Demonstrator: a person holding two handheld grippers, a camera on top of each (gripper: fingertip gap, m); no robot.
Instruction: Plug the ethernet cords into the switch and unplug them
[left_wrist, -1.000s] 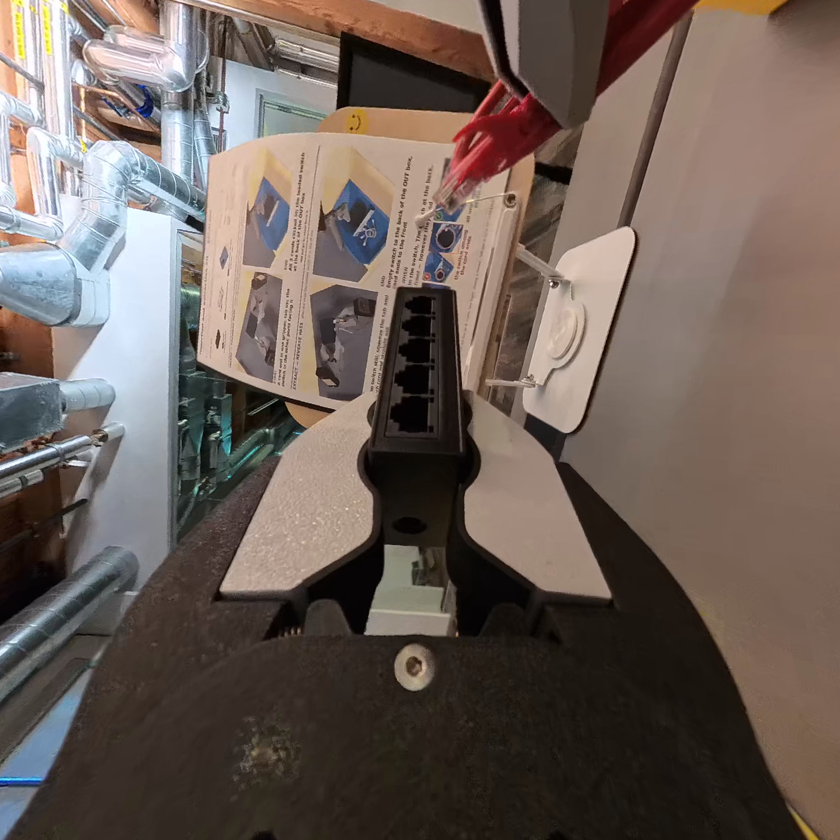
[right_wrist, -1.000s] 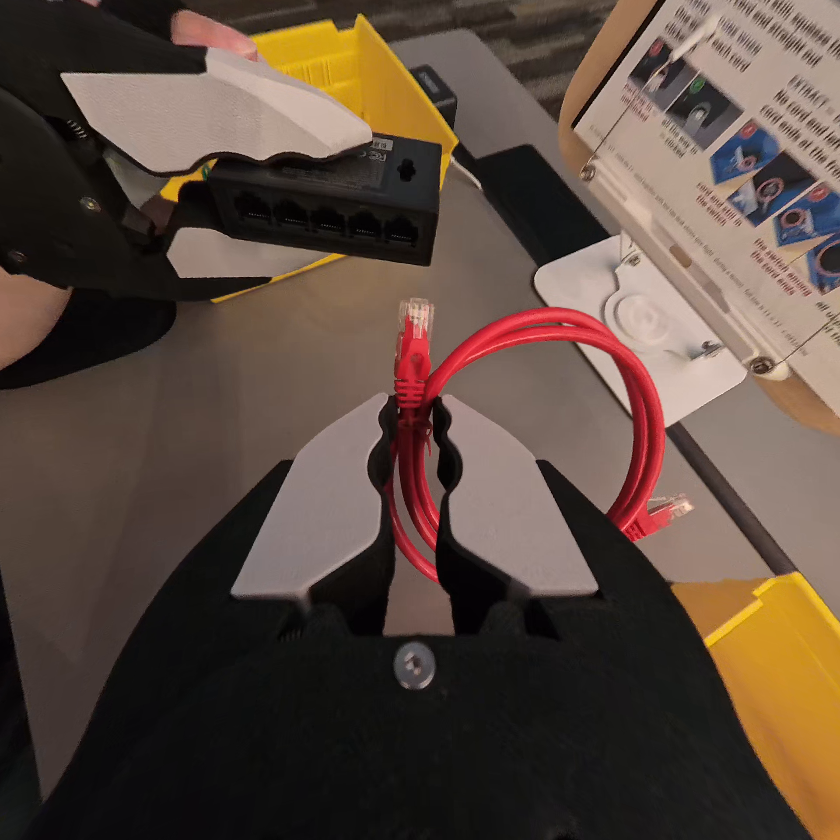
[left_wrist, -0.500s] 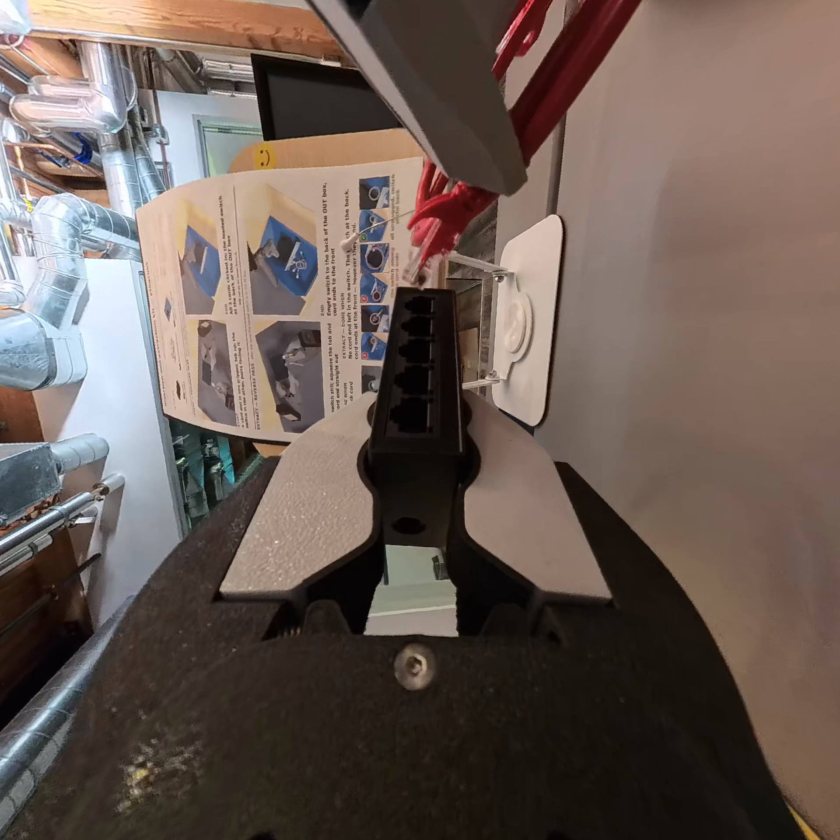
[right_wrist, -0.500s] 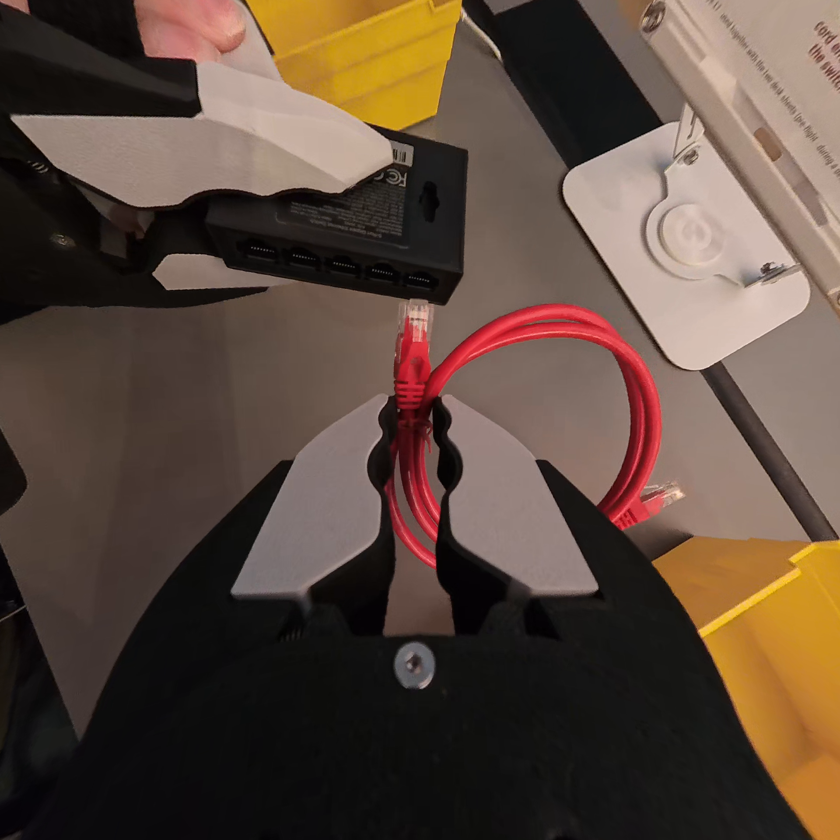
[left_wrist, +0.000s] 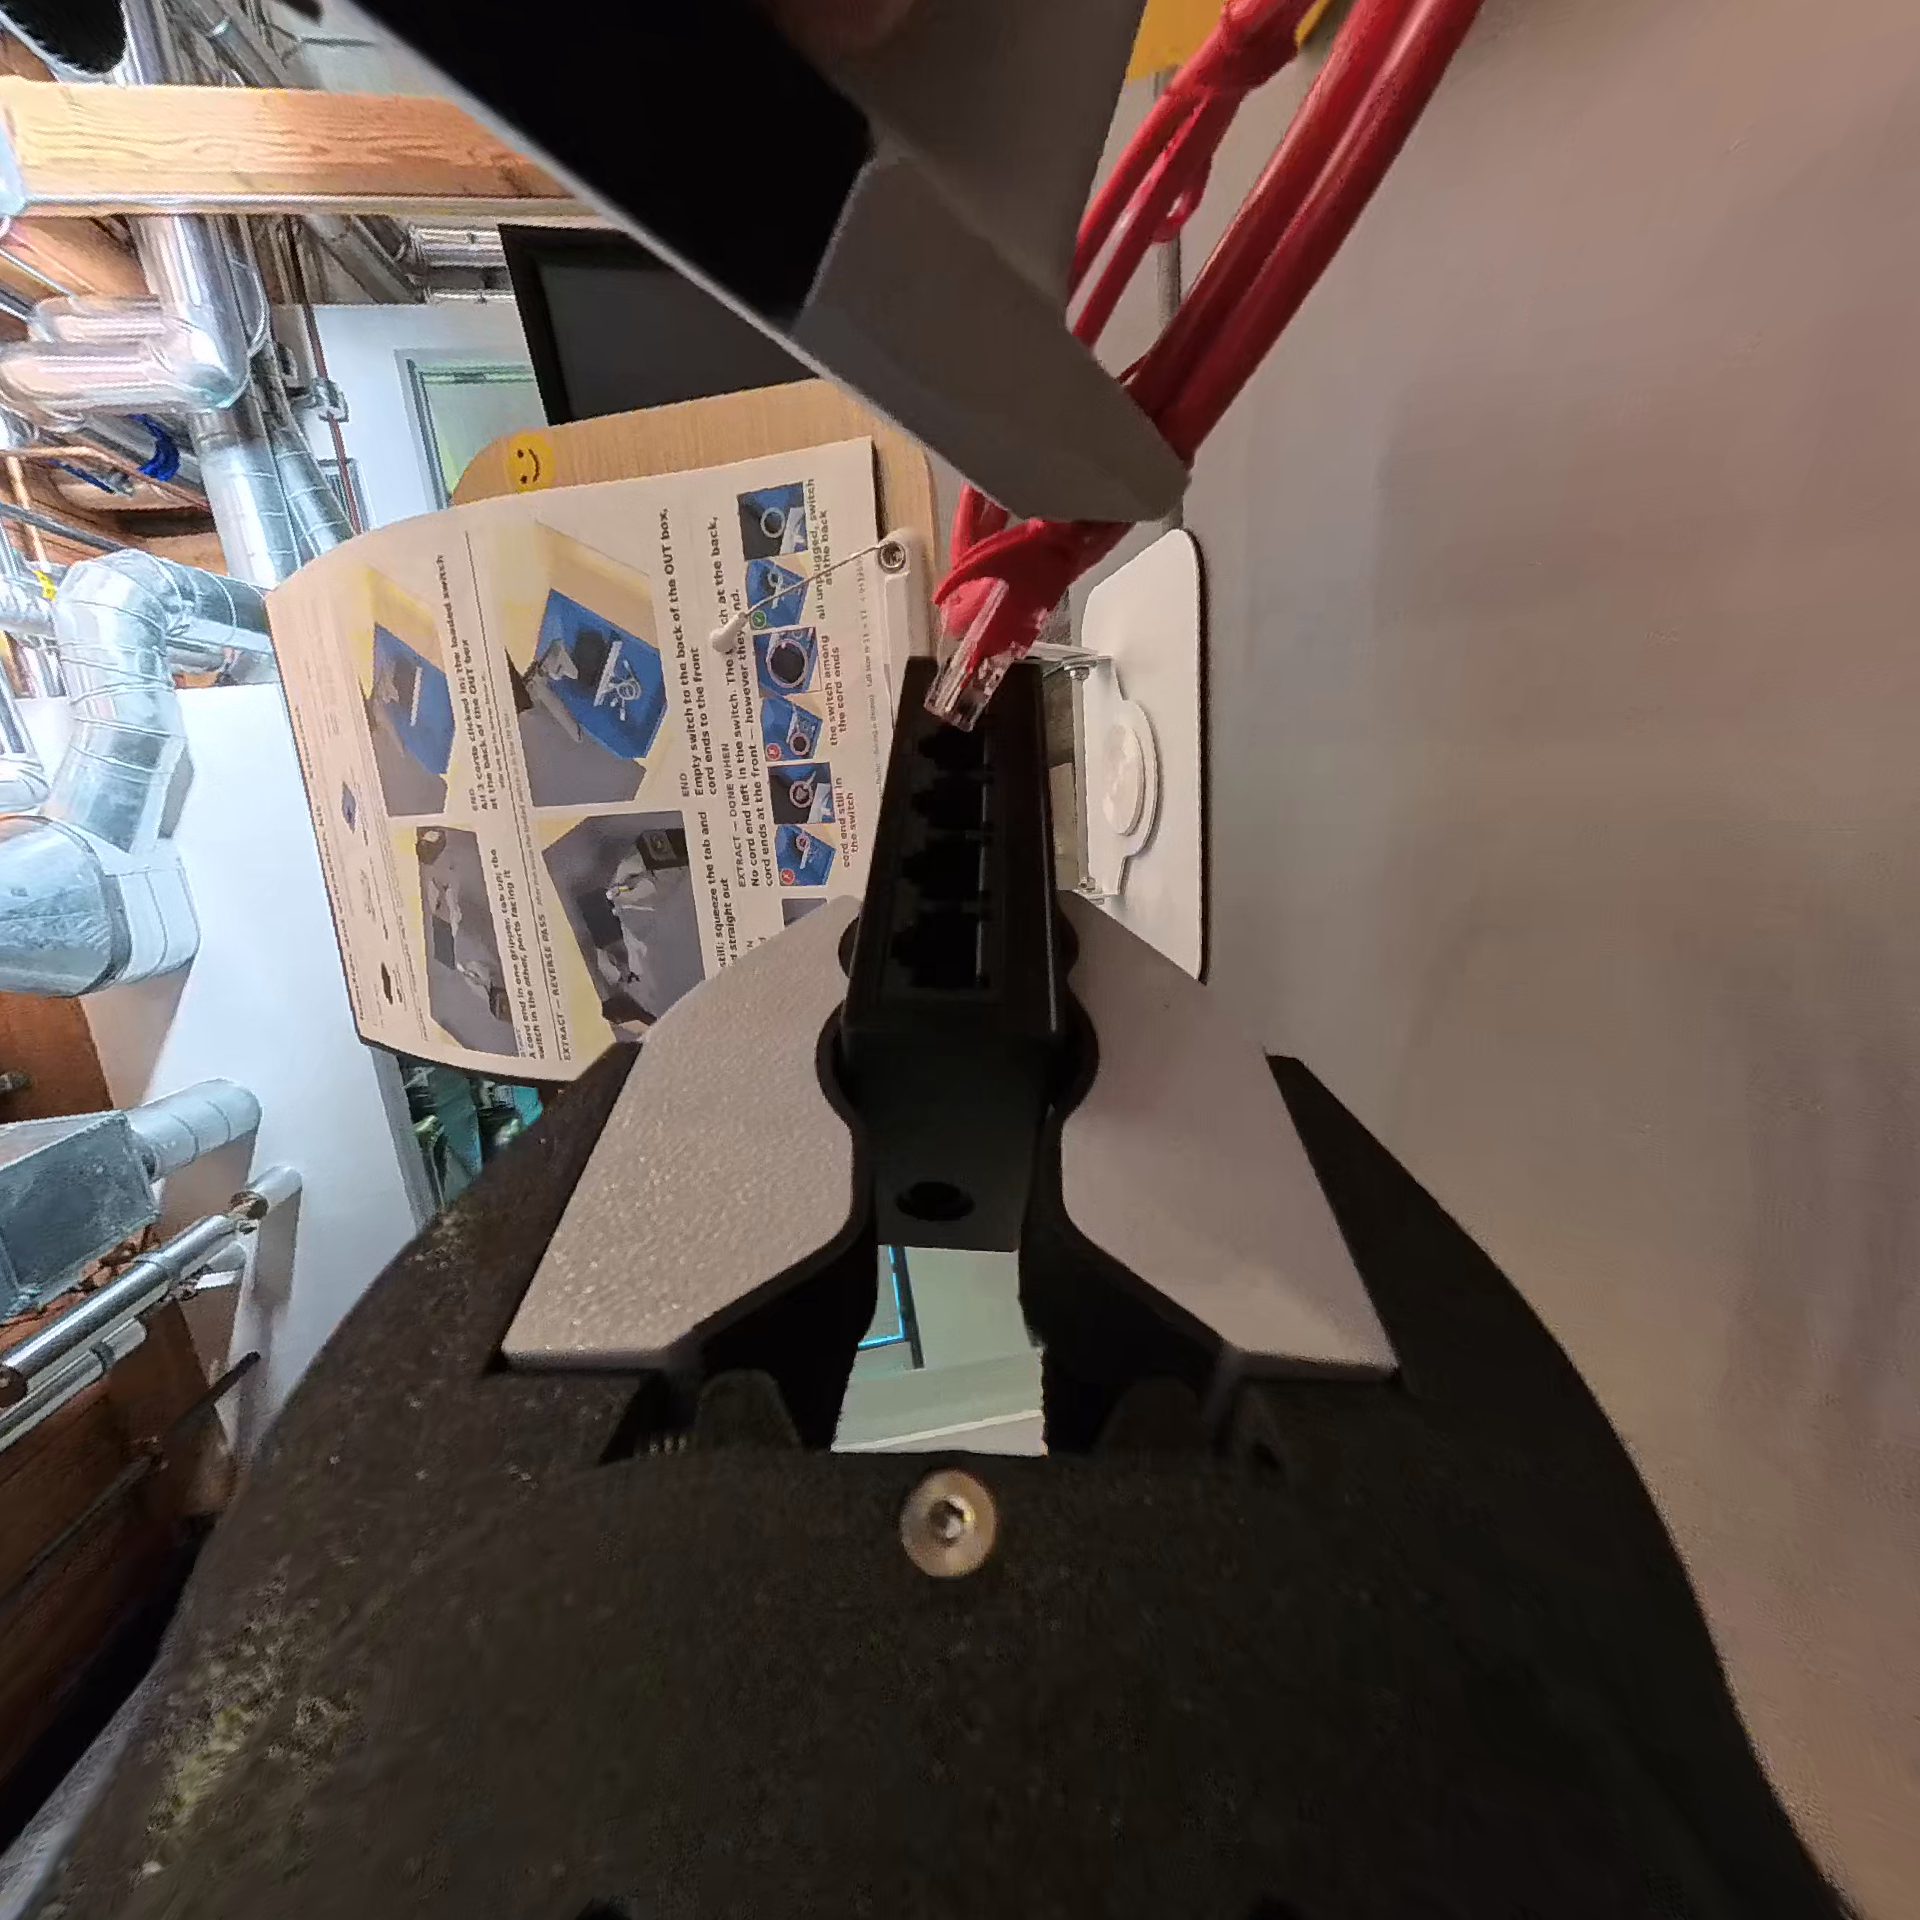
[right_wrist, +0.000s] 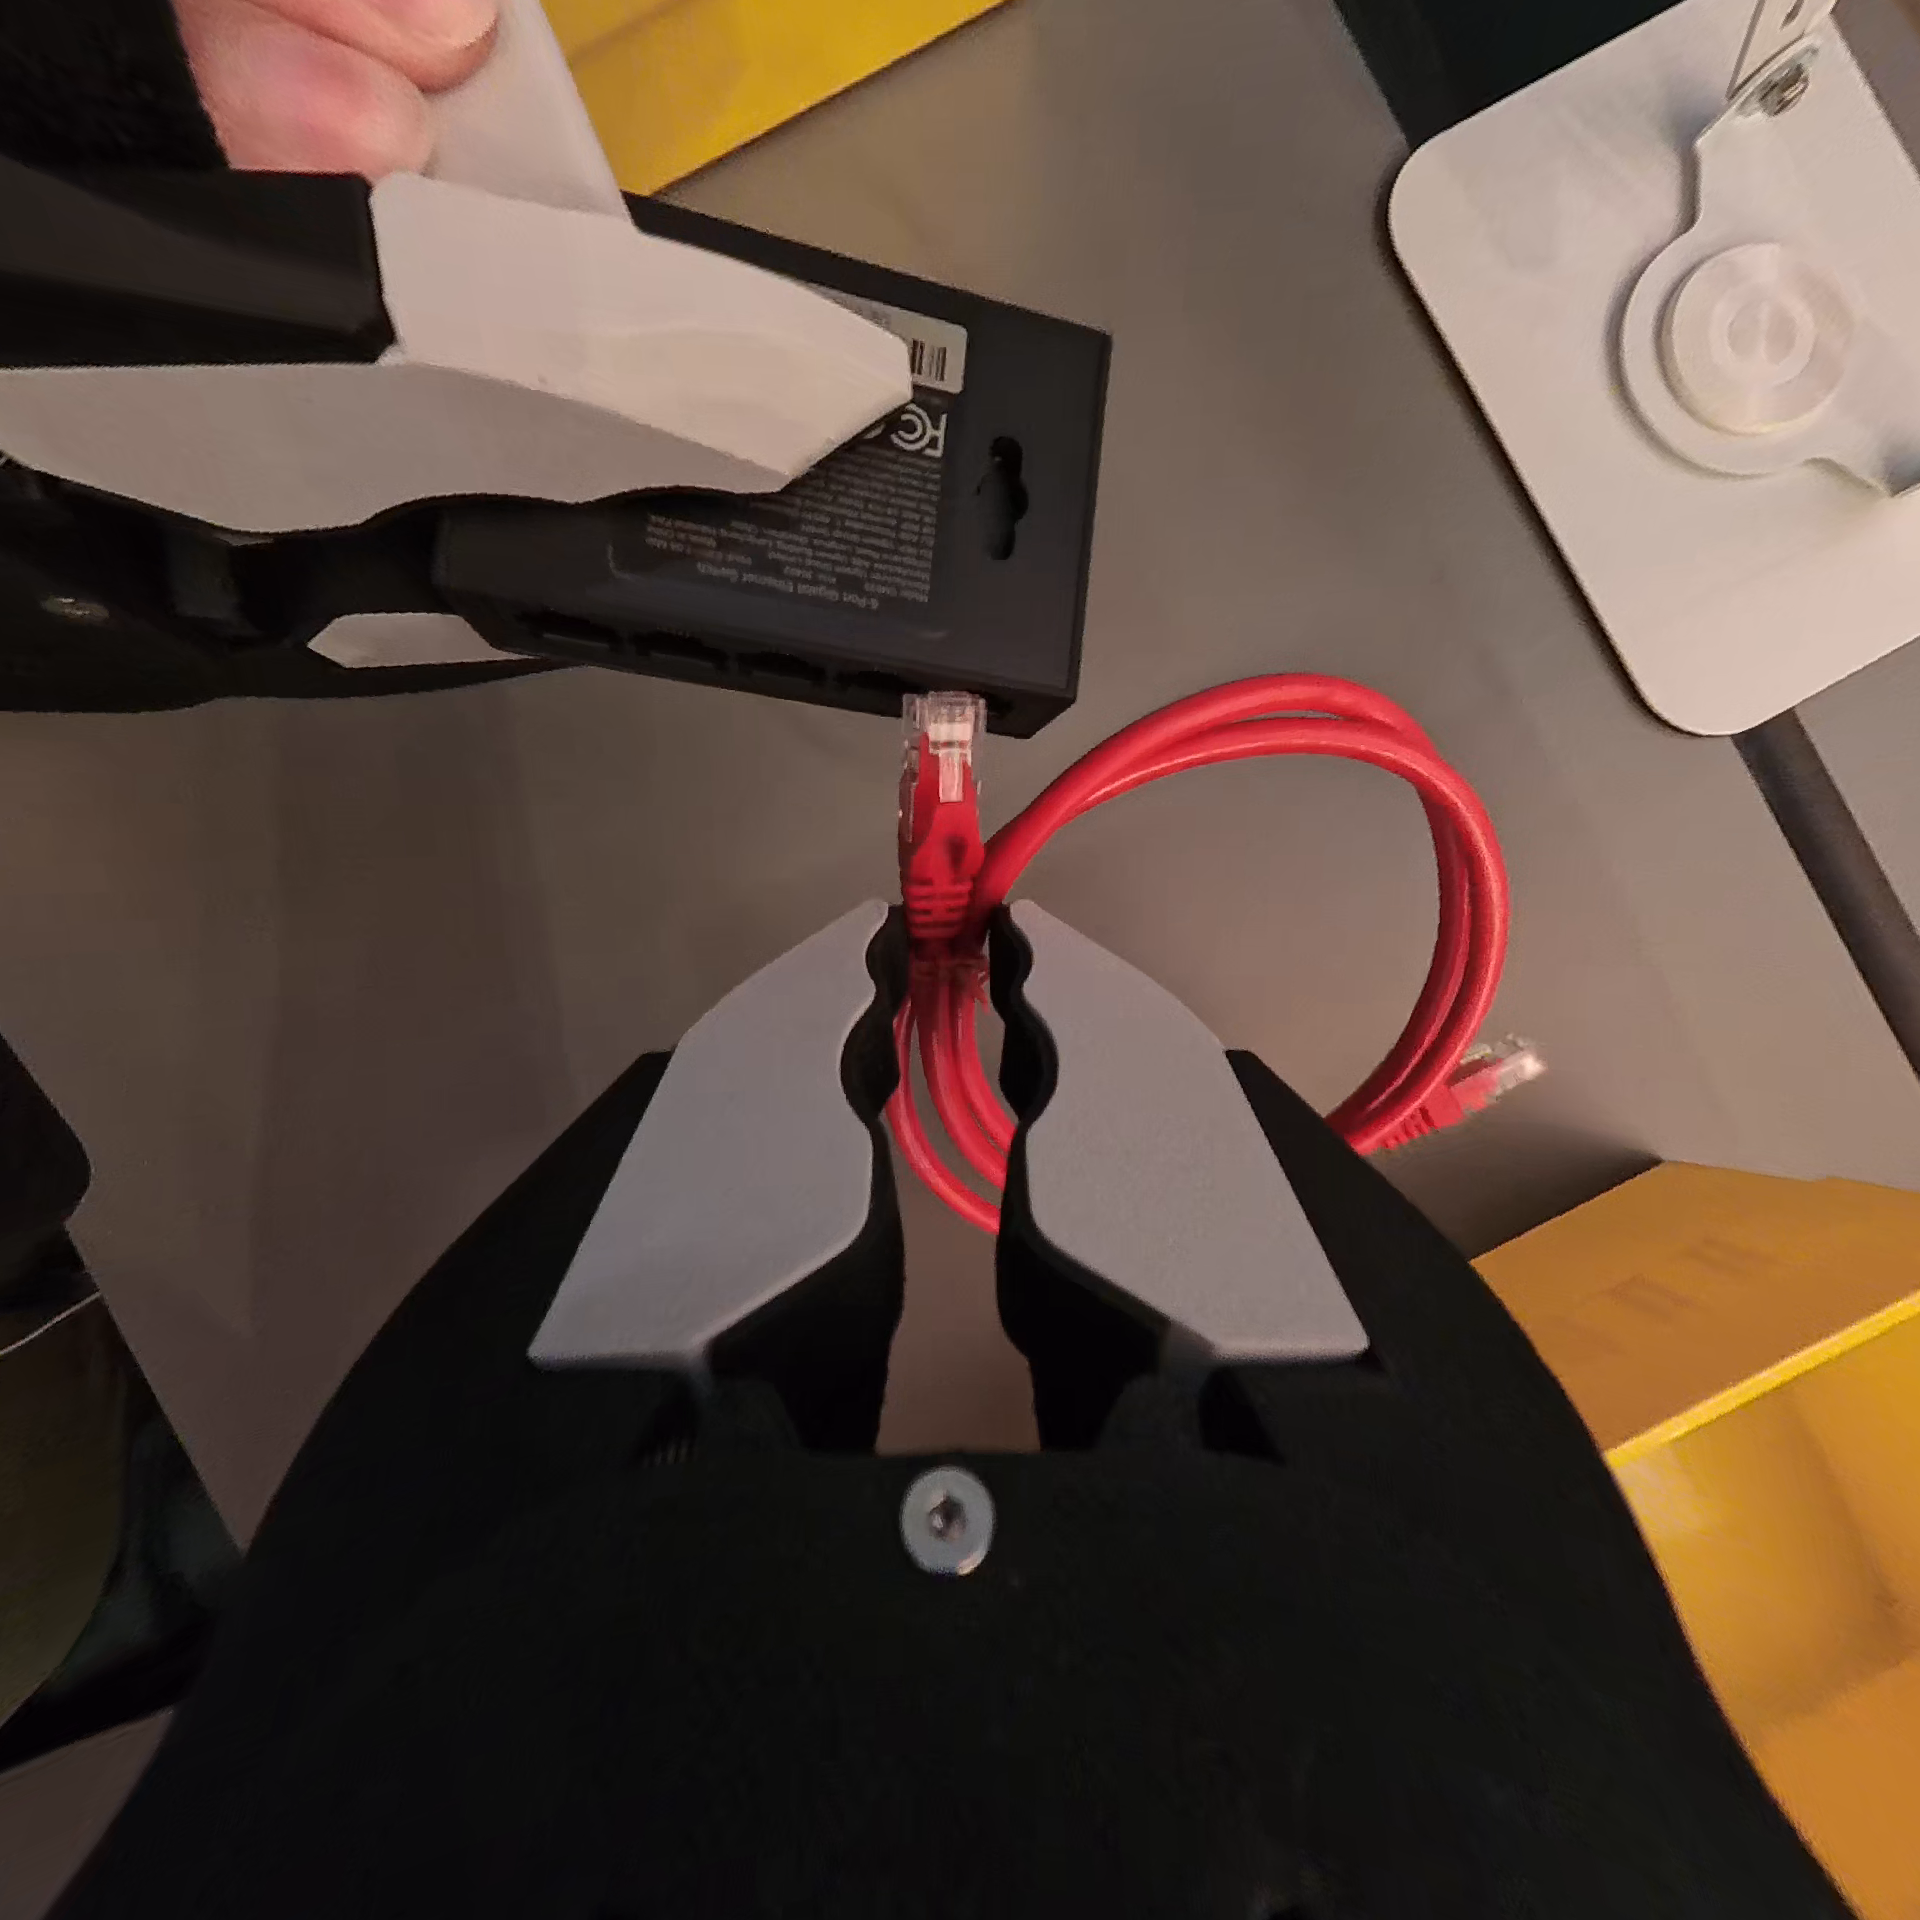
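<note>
My left gripper (left_wrist: 951, 997) is shut on a black ethernet switch (left_wrist: 956, 862) and holds it in the air, its row of ports facing the right gripper. The switch also shows in the right wrist view (right_wrist: 790, 561), clamped in the left gripper's grey fingers (right_wrist: 582, 416). My right gripper (right_wrist: 940, 914) is shut on a coiled red ethernet cord (right_wrist: 1351, 831) just behind its clear plug (right_wrist: 940, 743). The plug tip sits at the mouth of the end port, farthest from the left gripper. In the left wrist view the plug (left_wrist: 966, 675) touches the switch's far end. The cord's other plug (right_wrist: 1496, 1070) hangs free.
A grey table (right_wrist: 416, 935) lies below. Yellow bins stand at the lower right (right_wrist: 1714, 1351) and at the top (right_wrist: 748, 94). A white stand base (right_wrist: 1683, 343) holds an instruction sheet (left_wrist: 582, 769). A person's hand (right_wrist: 343, 73) holds the left gripper. Metal ducts (left_wrist: 114, 727) run behind. The grippers' ends are close to 7 cm from one another.
The right gripper has moved the red plug up to the switch, from well short of it to the end port's mouth. The switch has tilted and come closer.
</note>
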